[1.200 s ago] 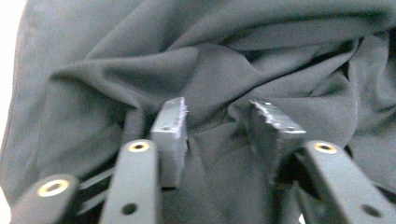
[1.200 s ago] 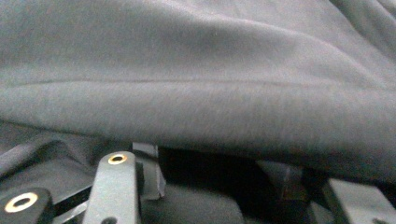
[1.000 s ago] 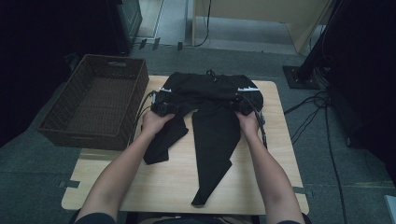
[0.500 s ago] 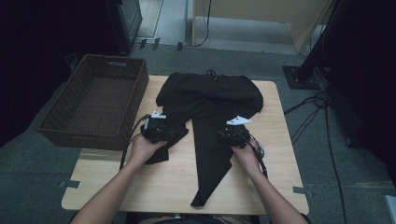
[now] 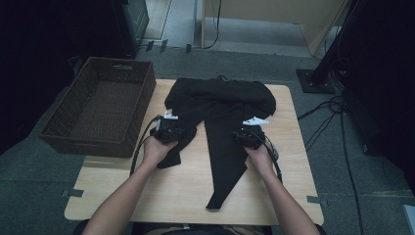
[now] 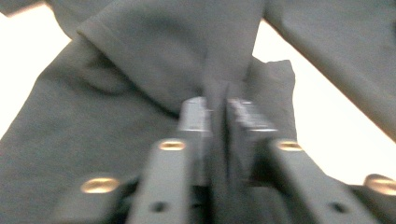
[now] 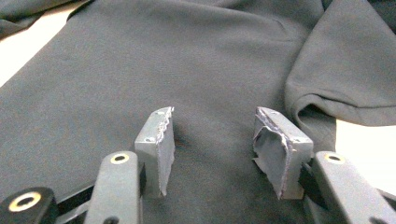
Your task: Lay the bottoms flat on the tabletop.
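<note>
With the black garment (image 5: pixel 220 105) spread on the worktop (image 5: pixel 284 186), our left claw (image 6: pixel 215 112) has just been closing and now pinches a fold of its cloth, so we lower the spread right claw (image 7: pixel 212 126) to pinch before lifting together.

Bare forearms and two black hand-held grippers, as I see my rig.

My left hand-held gripper (image 5: pixel 166 128) and right hand-held gripper (image 5: pixel 250 134) are black boxy bodies, each topped by a pale grey three-cornered plate and trailing a black cable. Close up, dark arms carry brass-ringed screws; the grey pads (image 7: pixel 161 148) look frayed at their edges.
</note>
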